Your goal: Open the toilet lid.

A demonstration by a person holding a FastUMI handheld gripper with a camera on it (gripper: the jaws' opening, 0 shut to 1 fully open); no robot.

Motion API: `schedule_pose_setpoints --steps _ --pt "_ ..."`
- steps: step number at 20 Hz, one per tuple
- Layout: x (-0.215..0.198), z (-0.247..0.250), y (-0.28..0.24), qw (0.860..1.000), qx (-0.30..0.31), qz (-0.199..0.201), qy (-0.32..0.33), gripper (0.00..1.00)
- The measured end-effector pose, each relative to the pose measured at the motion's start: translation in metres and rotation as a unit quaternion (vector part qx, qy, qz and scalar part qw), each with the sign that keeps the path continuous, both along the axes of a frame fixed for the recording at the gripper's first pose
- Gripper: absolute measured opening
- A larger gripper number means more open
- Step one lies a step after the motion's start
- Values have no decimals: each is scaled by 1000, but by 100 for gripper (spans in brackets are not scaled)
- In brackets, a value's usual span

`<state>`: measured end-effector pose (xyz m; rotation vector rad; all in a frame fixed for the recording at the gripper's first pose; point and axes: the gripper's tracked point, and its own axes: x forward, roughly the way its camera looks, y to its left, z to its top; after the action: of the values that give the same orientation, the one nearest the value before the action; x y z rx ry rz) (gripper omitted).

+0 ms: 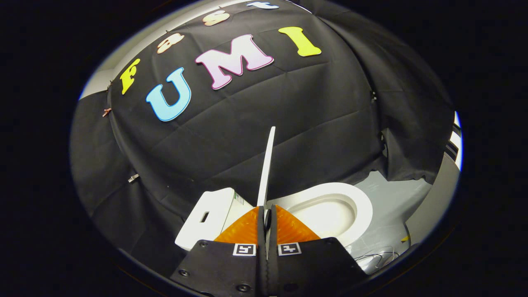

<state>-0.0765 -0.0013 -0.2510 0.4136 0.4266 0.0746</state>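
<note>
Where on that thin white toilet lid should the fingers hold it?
On its thin free edge, as now: the thin white toilet lid stands nearly upright, edge-on between the fingers of the gripper, which pinch its rim. Coming square to that edge, from the side of the white oval toilet seat, suits a flat panel.

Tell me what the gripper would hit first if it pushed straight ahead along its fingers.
The gripper is already clamped on the thin white toilet lid, raised edge-on; beyond that, probably the black cloth wall, though depth is unclear.
</note>
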Motion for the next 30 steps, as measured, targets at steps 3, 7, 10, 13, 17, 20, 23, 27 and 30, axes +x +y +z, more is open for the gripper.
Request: schedule_pose_setpoints --steps 3,7,10,13,17,20,23,27,30 --pt "0 1 3 1000 -3 1 0 5" --pt "0 4 9 1000 -8 4 -1 5" --pt "1 5 11 1000 -16 8 -5 5" --pt "0 7 15 1000 -26 9 -9 5" --pt "2 9 19 999 -39 8 -11 5" --pt "2 7 17 998 -63 13 -13 5" --pt "3 4 18 997 -80 8 -18 5" --pt "6 5 21 994 -101 5 -29 5" --pt "8 4 22 992 -121 10 -39 5"
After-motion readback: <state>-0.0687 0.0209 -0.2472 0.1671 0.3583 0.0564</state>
